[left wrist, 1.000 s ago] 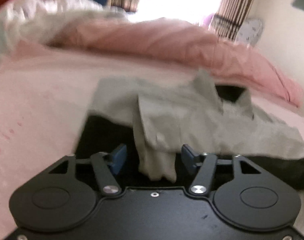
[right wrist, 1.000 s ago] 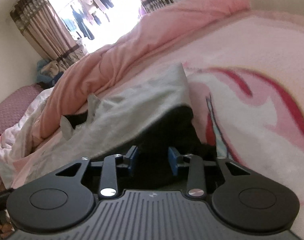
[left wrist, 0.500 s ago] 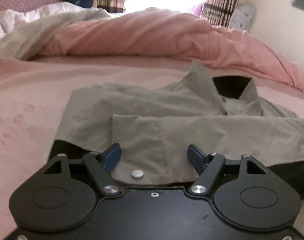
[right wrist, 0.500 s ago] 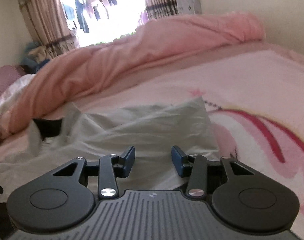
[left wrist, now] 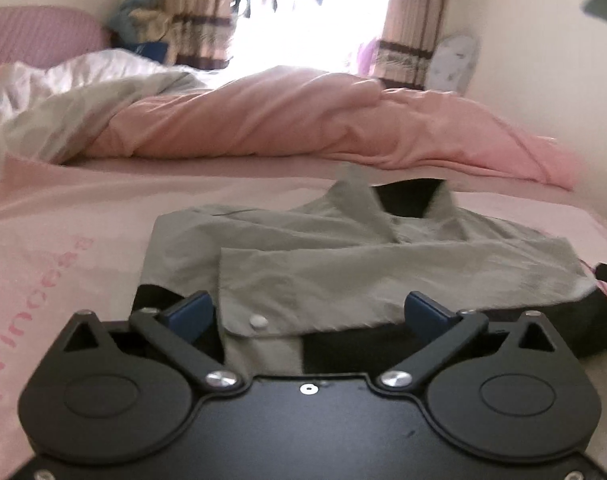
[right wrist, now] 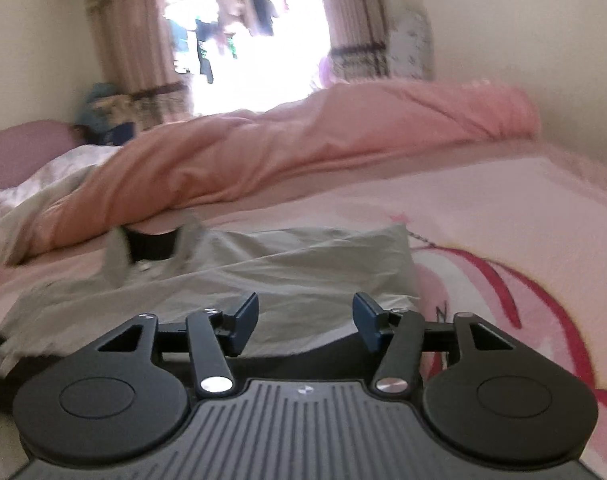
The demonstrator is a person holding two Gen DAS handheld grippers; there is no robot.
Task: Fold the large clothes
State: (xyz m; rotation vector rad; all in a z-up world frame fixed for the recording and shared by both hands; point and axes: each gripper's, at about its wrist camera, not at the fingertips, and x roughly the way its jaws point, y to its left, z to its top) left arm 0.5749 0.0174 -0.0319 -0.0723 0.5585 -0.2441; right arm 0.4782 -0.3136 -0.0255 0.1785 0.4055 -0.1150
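Pink sheet [left wrist: 63,240] covers the bed across the lower frame; a rumpled pink quilt [left wrist: 303,120] lies banked along the far side, curtains [left wrist: 407,12] upper centre. Grey shirt [left wrist: 343,256] lies folded at frame centre on the sheet, black lining showing at its near edge, collar [left wrist: 355,196] raised toward the quilt, a snap [left wrist: 258,322] on the cuff. Left gripper [left wrist: 307,316] spread wide, holding nothing. Right gripper [right wrist: 305,322] likewise spread over the shirt [right wrist: 303,264].

Pink letters reading "princess", partly blurred, run along the pink bedsheet [left wrist: 43,264].
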